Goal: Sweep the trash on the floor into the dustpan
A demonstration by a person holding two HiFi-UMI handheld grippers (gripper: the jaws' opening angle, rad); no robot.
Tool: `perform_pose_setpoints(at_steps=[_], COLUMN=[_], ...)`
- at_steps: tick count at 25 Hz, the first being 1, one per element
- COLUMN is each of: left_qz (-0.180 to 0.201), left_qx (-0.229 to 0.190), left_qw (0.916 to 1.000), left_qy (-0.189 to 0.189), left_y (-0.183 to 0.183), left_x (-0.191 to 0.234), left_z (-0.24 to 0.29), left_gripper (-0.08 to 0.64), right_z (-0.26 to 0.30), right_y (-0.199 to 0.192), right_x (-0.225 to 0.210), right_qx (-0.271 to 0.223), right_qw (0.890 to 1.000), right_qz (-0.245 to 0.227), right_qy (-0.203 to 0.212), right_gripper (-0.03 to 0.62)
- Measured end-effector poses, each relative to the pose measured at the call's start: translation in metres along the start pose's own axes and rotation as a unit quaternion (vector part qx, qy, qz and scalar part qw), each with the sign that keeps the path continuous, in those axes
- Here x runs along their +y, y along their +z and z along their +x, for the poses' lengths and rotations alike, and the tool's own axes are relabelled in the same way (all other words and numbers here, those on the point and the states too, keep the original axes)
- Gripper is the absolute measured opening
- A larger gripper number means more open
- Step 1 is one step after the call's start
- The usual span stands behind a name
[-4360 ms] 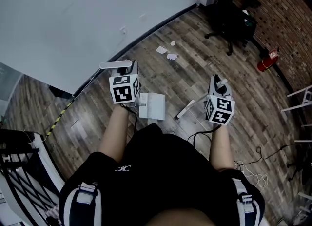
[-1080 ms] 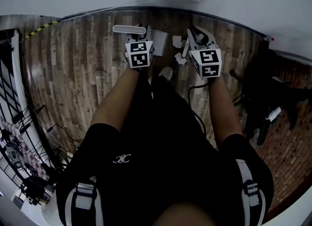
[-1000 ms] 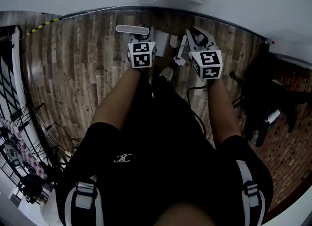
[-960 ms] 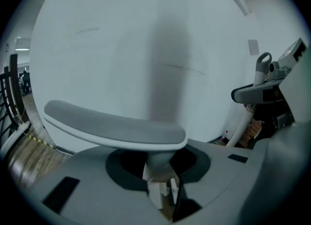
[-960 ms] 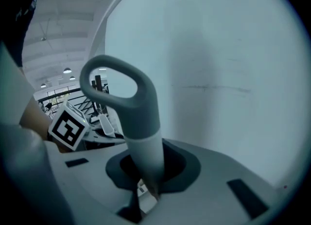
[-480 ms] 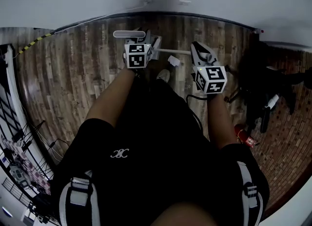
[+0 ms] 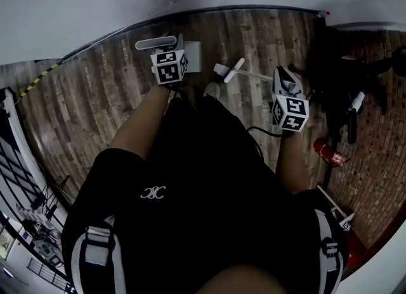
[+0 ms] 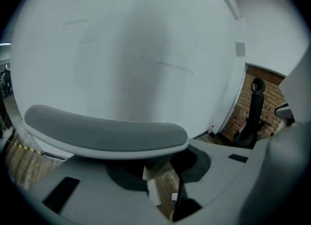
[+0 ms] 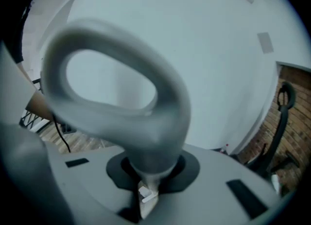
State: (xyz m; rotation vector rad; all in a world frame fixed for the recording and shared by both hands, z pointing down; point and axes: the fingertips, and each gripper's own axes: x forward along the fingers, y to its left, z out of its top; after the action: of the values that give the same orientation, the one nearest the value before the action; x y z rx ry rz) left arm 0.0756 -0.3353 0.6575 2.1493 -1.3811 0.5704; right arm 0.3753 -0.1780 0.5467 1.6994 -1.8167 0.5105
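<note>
- The left gripper (image 8: 154, 166) has its jaws clamped on the stem of the dustpan handle (image 8: 107, 134). The handle's grey crossbar lies straight across, just above the jaws.
- Just past those jaws, the white dustpan (image 7: 192, 56) sits on the wooden floor (image 7: 114, 89).
- The right gripper (image 9: 153, 168) has its jaws closed round the broom shaft (image 9: 148, 163), right under its loop grip (image 9: 116, 88).
- From the right jaws the shaft slants away to the brush head (image 7: 235, 70), which is down on the floor between the two grippers.
- A scrap of white paper trash (image 7: 219, 69) lies just beside the brush head, on the side toward the left jaws. It is near the dustpan but apart from it.
- A red fire extinguisher (image 7: 330, 153) lies on the floor on the outer side of the right jaws.
</note>
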Motion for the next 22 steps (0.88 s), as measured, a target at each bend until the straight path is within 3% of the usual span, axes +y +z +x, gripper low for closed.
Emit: perform_pose_setpoints(at_steps=[6, 10, 16, 22], left_qz=[0.014, 0.014, 0.014, 0.007], left_qx=[-0.005, -0.008, -0.014, -0.023], left_qw=[0.9997, 0.9996, 0.9993, 0.9989], left_qy=[-0.017, -0.024, -0.031, -0.04], left_y=[-0.003, -0.003, -0.007, -0.013], left_x=[-0.003, 0.001, 0.008, 0.021], left_z=[-0.008, -0.008, -0.014, -0.028], left_gripper=[0.109, 0.109, 0.109, 0.109], right_z=[0.03, 0.072, 0.118, 0.115], right_y=[-0.017, -0.009, 0.028, 0.075], right_x=[-0.022, -0.005, 0.082, 0.168], right_qx=[0.022, 0.032, 0.011, -0.034], right_qw=[0.998, 0.998, 1.0, 0.993], right_qz=[0.003, 0.0, -0.016, -0.027], right_qy=[-0.057, -0.063, 0.025, 0.111], right_gripper=[0.04, 0.04, 0.041, 0.044])
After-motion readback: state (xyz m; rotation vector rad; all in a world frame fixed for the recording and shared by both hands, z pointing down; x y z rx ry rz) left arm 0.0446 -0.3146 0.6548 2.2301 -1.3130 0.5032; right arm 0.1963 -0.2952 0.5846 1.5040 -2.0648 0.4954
